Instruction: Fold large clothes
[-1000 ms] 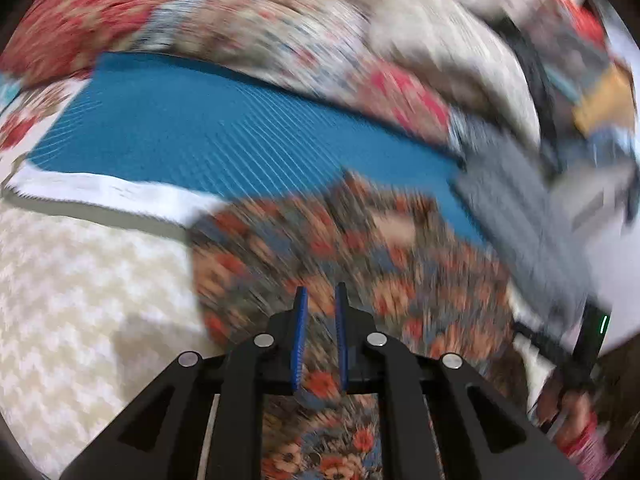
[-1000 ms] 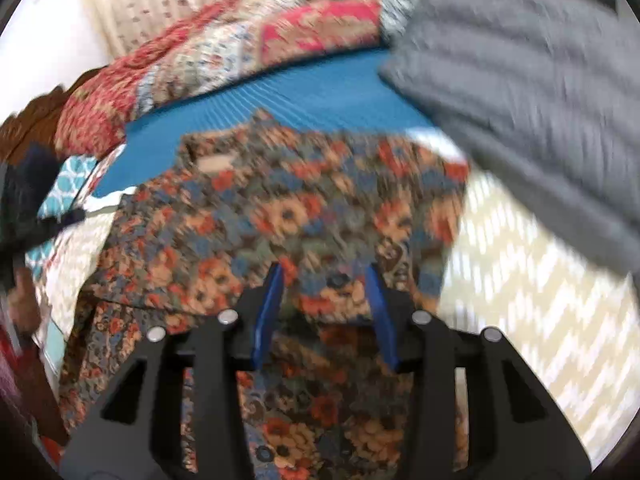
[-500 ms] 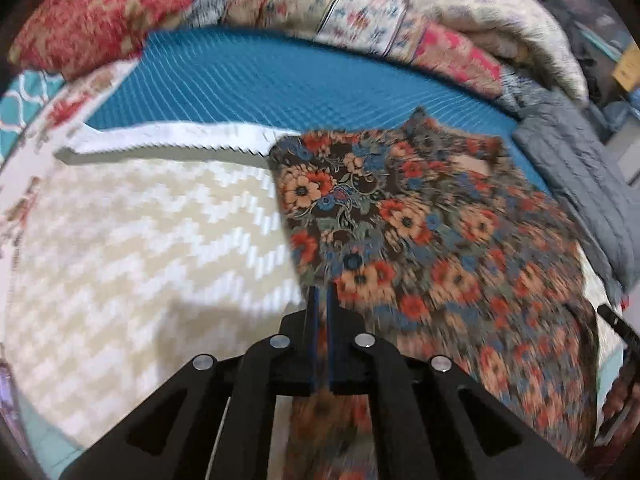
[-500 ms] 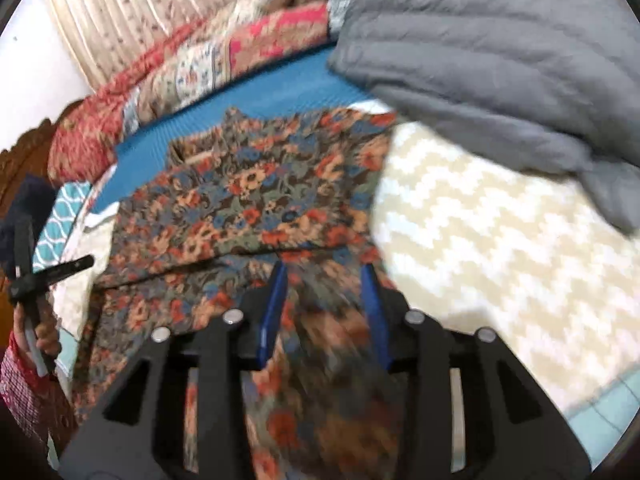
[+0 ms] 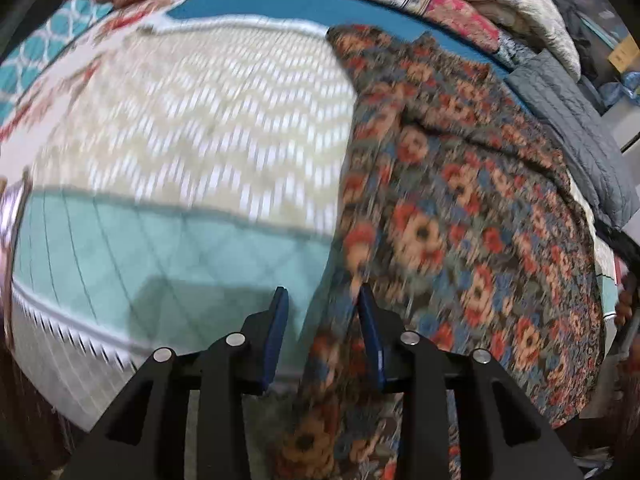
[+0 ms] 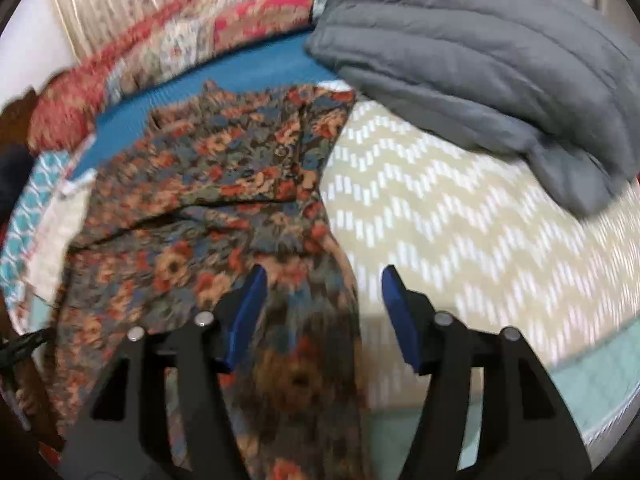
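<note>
A large floral garment (image 5: 460, 216) in orange, red and blue lies spread on the bed, its near end hanging over the front edge. It also shows in the right wrist view (image 6: 216, 200), partly folded across. My left gripper (image 5: 322, 312) is open over the garment's left edge near the bed's front. My right gripper (image 6: 324, 292) is open wide over the garment's right lower edge. Neither holds cloth.
A cream zigzag bedspread (image 5: 208, 120) with a teal border (image 5: 160, 248) covers the bed. A blue sheet (image 6: 256, 68) and patterned quilts (image 6: 192, 36) lie at the back. A grey quilted jacket (image 6: 480, 60) lies at the right of the garment.
My left gripper was shut on the garment's edge and is now open, drawn back toward the bed's front. My right gripper has opened wider and moved right.
</note>
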`<state>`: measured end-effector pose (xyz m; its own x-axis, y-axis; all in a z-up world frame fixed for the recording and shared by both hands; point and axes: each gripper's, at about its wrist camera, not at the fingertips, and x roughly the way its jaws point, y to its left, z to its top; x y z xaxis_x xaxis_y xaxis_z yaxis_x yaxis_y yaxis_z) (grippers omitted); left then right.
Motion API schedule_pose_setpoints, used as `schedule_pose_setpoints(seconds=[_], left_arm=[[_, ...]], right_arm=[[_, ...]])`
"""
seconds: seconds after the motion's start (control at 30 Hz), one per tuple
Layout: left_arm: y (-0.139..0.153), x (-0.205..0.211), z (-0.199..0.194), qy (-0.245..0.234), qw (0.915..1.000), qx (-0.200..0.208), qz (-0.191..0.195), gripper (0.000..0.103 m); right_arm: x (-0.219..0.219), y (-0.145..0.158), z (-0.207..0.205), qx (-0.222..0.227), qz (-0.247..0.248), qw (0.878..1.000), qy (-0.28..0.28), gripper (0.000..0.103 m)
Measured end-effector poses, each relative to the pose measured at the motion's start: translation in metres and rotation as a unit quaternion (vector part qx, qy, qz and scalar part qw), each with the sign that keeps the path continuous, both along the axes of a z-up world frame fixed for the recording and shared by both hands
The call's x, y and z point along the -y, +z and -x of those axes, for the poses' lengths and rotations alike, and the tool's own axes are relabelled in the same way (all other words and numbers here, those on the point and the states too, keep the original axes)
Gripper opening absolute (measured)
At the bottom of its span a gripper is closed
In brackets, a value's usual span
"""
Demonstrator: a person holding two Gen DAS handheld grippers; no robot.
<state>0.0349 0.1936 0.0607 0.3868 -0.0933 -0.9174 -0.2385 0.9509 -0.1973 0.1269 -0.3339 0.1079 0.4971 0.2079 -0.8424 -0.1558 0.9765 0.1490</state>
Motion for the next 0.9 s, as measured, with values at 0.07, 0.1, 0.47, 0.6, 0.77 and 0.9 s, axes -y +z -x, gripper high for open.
schedule_pose_setpoints(seconds=[0.07, 0.1, 0.47, 0.6, 0.77, 0.9], left_arm=[[-0.005, 0.004, 0.007, 0.004, 0.9999, -0.006, -0.011, 0.0], [-0.005, 0.006, 0.01, 0.004, 0.9998, -0.003, -0.018, 0.0], [-0.003, 0.009, 0.016, 0.011, 0.9988, -0.01, -0.047, 0.0], [0.004, 0.006, 0.039, 0.003, 0.9996, -0.004, -0.027, 0.0], [0.007, 0.011, 0.074, -0.016, 0.9999, 0.001, 0.0, 0.0], [0.0, 0.016, 0.101, -0.024, 0.9997, -0.005, -0.003, 0.0]], right_arm=[[-0.01, -0.011, -0.016, -0.016, 0.01, 1.0, 0.004, 0.055], [-0.013, -0.019, -0.023, -0.032, -0.003, 0.999, -0.004, 0.032], [0.009, -0.019, -0.012, -0.021, -0.021, 0.995, -0.091, 0.014], [0.036, -0.006, 0.032, -0.019, -0.077, 0.994, -0.075, 0.051], [0.069, -0.006, 0.124, -0.02, -0.096, 0.995, -0.03, 0.056], [0.091, -0.012, 0.185, -0.025, -0.101, 0.994, -0.021, 0.056]])
